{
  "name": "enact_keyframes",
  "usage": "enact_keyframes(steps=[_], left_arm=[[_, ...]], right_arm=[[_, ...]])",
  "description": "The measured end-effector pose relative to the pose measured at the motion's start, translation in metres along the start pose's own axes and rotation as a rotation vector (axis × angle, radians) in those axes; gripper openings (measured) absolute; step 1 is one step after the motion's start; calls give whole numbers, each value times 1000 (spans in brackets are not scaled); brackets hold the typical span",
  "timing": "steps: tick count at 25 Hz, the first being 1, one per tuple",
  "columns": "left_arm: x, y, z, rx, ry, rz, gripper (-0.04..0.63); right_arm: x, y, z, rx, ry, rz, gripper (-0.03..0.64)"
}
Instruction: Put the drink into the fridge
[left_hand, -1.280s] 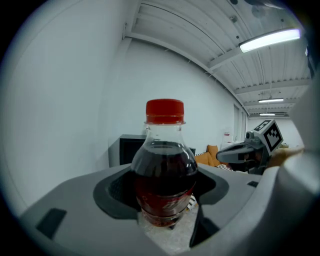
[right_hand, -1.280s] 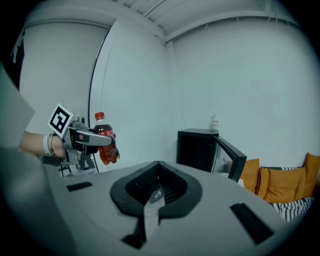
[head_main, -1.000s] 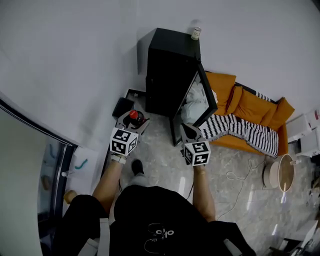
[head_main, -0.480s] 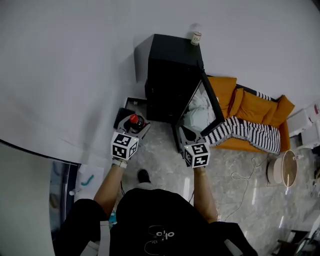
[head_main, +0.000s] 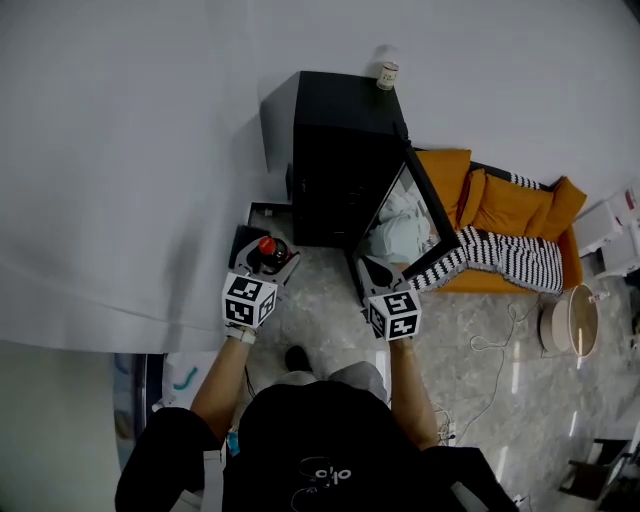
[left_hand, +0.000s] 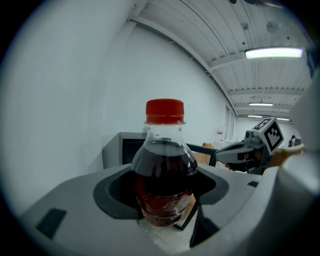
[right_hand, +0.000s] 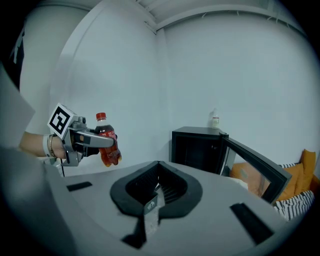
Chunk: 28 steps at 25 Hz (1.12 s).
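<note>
While the door (head_main: 420, 205) hangs open, step: carry the bottle (left_hand: 164, 170) into the fridge (head_main: 340, 150), as I judge from how things lie
Bottle: upright, red cap on top, dark drink inside; in front of the fridge's left side, near it but not yet inside
Left gripper (head_main: 270, 252): jaws clamped on the bottle's lower body at the label; neck and cap stand free above them
Right gripper (right_hand: 152, 197): jaws together with nothing between them; it hangs just beside the door's outer edge
Door: swung out to the right, so the opening faces the person; the inside is dark and no shelf can be made out
Path: shift the bottle right until it lines up with the opening, then go straight in; the fridge's left wall is the edge to miss
Height: the cap is the tallest point, so bring it in below the top of the opening and keep the bottle vertical
Grip: a low hold on a smooth, round bottle may let it tip; squeeze firmly until the base sits on a shelf, and only then part the jaws
Right gripper's part: probably to steady the door against swinging shut, while keeping out of the left gripper's way
Hazard: a small jar (head_main: 387, 73) stands on the fridge top; a knock to the cabinet could topple it
</note>
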<state>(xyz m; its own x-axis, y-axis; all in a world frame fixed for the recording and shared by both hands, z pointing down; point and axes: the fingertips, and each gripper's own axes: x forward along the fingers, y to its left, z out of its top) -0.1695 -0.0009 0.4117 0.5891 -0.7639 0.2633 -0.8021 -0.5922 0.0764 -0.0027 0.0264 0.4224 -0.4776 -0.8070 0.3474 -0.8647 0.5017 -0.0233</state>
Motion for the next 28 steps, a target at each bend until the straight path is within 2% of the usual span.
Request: enact_keyframes(steps=[9,16,28], left_arm=[[20,6,0,-2,8,-23,305],[39,6,6,2,10,-5,305],[122,2,31,7,21,53,305]], right_arm=[[15,-14,8,-4,-6,-15,8],[36,-34,18,-11,-13,24,8],[82,-113,50,-64,-31,105,8]])
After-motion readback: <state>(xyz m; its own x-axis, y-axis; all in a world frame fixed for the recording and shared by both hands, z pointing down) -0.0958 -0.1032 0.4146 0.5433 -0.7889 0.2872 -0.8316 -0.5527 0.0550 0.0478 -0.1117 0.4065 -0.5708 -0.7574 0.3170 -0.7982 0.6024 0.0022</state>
